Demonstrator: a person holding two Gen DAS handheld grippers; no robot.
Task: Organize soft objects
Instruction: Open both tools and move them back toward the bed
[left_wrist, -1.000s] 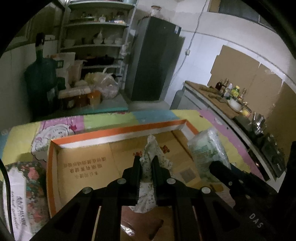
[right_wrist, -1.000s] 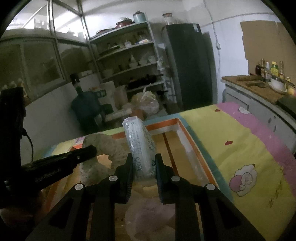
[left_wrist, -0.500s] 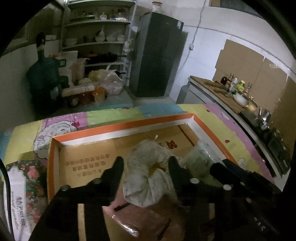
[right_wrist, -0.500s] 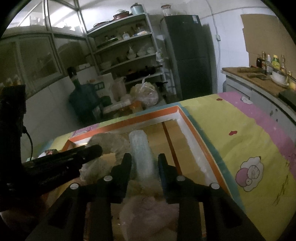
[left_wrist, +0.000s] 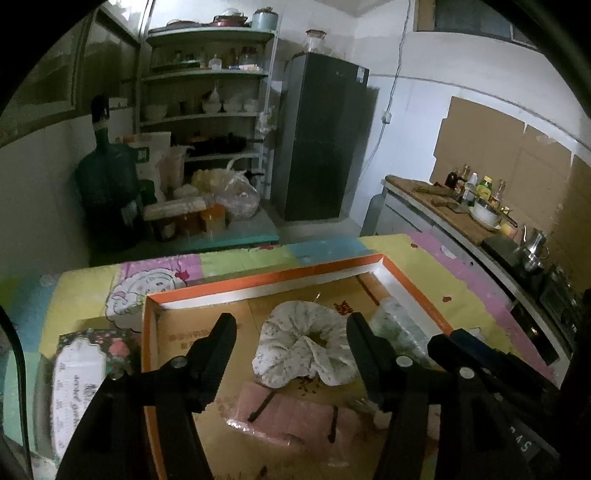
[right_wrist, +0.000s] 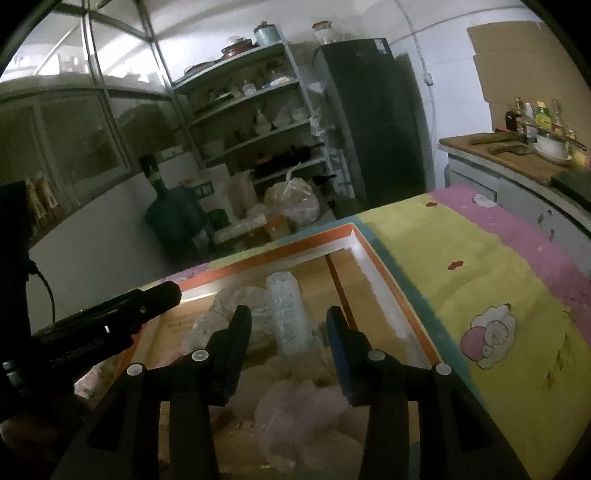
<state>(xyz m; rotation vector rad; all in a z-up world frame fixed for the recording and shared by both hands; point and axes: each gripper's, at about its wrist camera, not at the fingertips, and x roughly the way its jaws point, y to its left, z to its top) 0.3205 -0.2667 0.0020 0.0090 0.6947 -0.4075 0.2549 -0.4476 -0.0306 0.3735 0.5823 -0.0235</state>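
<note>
Dim kitchen, seen along two hand-held claws over a shallow cardboard box with an orange-and-white rim, set on a worktop covered by a pastel cartoon-print cloth.

Left claw released and opening, jaws spread clear of a crumpled white floral fabric ring lying on the box floor toward the far right corner; fabric between the jaws, touched by neither. Just beside it, against the right wall, a clear plastic-wrapped roll, half hidden behind the right jaw in the left view. Nearer the front edge, a flat pink plastic-wrapped pack with dark bands across it, its near end cut off by the claw body.

Right claw also let go and opening, the roll lying lengthwise between its jaws without contact. A pale pink crinkled bag under the claw, blurred and hard to identify. Printed characters on the box floor too small to read.

Left of the box, on the cloth, a floral-print package, partly cut off by the frame edge. Left half of the box floor bare cardboard; wide bare cloth along the box's right side up to the worktop's right edge. Deep shadow over the bottom corners of both views.
</note>
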